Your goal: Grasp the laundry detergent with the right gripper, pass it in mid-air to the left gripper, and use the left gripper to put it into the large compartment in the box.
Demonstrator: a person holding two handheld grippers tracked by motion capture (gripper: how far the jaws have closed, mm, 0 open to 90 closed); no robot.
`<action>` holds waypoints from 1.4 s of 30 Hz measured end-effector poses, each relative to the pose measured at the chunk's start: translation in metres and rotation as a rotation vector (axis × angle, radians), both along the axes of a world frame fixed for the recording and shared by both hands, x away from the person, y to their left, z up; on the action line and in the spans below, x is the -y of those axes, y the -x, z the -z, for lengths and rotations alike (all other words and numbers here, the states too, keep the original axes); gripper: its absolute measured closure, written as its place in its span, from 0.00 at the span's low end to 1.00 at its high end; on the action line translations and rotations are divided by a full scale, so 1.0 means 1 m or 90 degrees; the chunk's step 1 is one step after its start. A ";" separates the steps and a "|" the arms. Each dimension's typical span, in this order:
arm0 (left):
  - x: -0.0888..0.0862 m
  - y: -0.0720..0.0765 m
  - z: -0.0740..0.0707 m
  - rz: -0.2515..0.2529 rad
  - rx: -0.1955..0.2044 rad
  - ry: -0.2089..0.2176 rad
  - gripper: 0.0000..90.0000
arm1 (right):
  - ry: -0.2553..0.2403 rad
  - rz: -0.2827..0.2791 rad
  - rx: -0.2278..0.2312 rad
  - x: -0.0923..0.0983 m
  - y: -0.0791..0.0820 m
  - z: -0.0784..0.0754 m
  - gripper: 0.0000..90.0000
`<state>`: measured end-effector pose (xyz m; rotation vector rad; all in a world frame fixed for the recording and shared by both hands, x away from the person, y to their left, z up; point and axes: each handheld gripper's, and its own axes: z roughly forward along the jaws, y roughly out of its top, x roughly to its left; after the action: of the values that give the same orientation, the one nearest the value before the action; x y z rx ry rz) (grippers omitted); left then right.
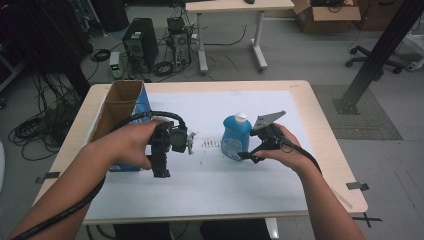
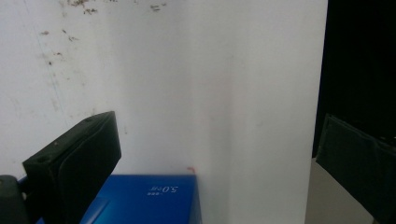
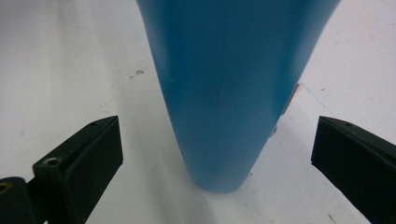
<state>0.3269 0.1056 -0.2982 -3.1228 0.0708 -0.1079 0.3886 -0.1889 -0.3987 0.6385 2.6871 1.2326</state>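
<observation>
A blue bottle with a white cap stands upright near the middle of the white sheet. My right gripper is just to its right at its base. In the right gripper view the bottle rises just ahead of the gap between the wide-apart jaws, and my right gripper is open without touching it. My left gripper, held in the left hand, points down at the sheet beside an open cardboard box with blue sides. In its own view my left gripper is open and empty, with the box's blue corner low between the jaws.
The box stands along the table's left edge. Dark scuff marks dot the sheet between the grippers. On the floor beyond the table are computer towers, cables, a second table and a black post.
</observation>
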 end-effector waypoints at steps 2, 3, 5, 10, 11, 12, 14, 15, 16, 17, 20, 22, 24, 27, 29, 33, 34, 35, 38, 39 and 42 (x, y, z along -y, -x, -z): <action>0.000 0.000 0.000 0.000 -0.002 -0.003 0.00 | -0.007 0.006 0.003 -0.001 0.001 0.001 0.02; 0.000 0.000 0.001 0.000 -0.001 -0.002 0.00 | -0.011 0.006 0.005 -0.002 0.001 0.001 0.02; 0.001 0.000 0.001 0.002 -0.002 -0.004 0.00 | -0.020 0.008 0.008 -0.003 0.001 0.001 0.02; 0.002 0.001 0.000 0.003 -0.002 -0.005 0.00 | -0.052 0.015 0.015 -0.007 0.002 0.006 0.02; 0.003 0.002 0.000 0.005 -0.002 -0.004 0.00 | -0.052 0.015 0.015 -0.007 0.002 0.006 0.02; 0.003 0.002 -0.001 0.006 -0.001 -0.003 0.00 | -0.055 0.017 0.012 -0.007 0.002 0.007 0.02; 0.003 0.002 -0.002 0.005 0.000 -0.005 0.00 | -0.063 0.025 0.011 -0.009 0.002 0.009 0.02; 0.003 0.002 -0.002 0.005 0.000 -0.005 0.00 | -0.067 0.028 0.011 -0.009 0.002 0.010 0.02; 0.003 0.002 -0.002 0.004 0.000 -0.005 0.00 | -0.067 0.028 0.011 -0.009 0.002 0.010 0.02; 0.003 0.002 -0.002 0.004 0.000 -0.006 0.00 | -0.071 0.029 0.009 -0.010 0.002 0.011 0.02; 0.003 0.003 -0.002 0.004 -0.001 -0.007 0.00 | -0.080 0.027 0.017 -0.011 0.003 0.012 0.02; 0.003 0.003 -0.001 0.003 -0.002 -0.008 0.00 | -0.090 0.027 0.021 -0.012 0.003 0.013 0.01; 0.003 0.003 -0.001 0.003 -0.001 -0.008 0.00 | -0.099 0.033 0.023 -0.012 0.004 0.015 0.01; 0.003 0.003 0.000 0.004 -0.001 -0.009 0.00 | -0.108 0.038 0.027 -0.014 0.005 0.016 0.01; 0.003 0.003 0.000 0.005 -0.001 -0.010 0.00 | -0.108 0.050 0.039 -0.017 0.006 0.017 0.01; 0.003 0.003 0.000 0.004 -0.001 -0.008 0.00 | -0.114 0.051 0.044 -0.019 0.006 0.018 0.01; 0.003 0.003 0.000 0.004 -0.001 -0.007 0.00 | -0.116 0.052 0.044 -0.019 0.006 0.018 0.01; 0.002 0.003 0.001 0.003 -0.002 -0.009 0.00 | -0.118 0.053 0.044 -0.019 0.006 0.019 0.01; 0.002 0.003 0.002 0.003 -0.003 -0.010 0.00 | -0.126 0.059 0.043 -0.021 0.005 0.020 0.01; 0.002 0.003 0.002 0.003 -0.003 -0.010 0.00 | -0.126 0.059 0.043 -0.021 0.005 0.020 0.01; 0.001 0.003 0.002 0.002 -0.004 -0.010 0.00 | -0.131 0.062 0.042 -0.021 0.005 0.020 0.03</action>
<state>0.3239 0.1043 -0.2998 -3.1079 0.0761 -0.0982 0.3837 -0.1675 -0.4191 0.7297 2.4643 1.4891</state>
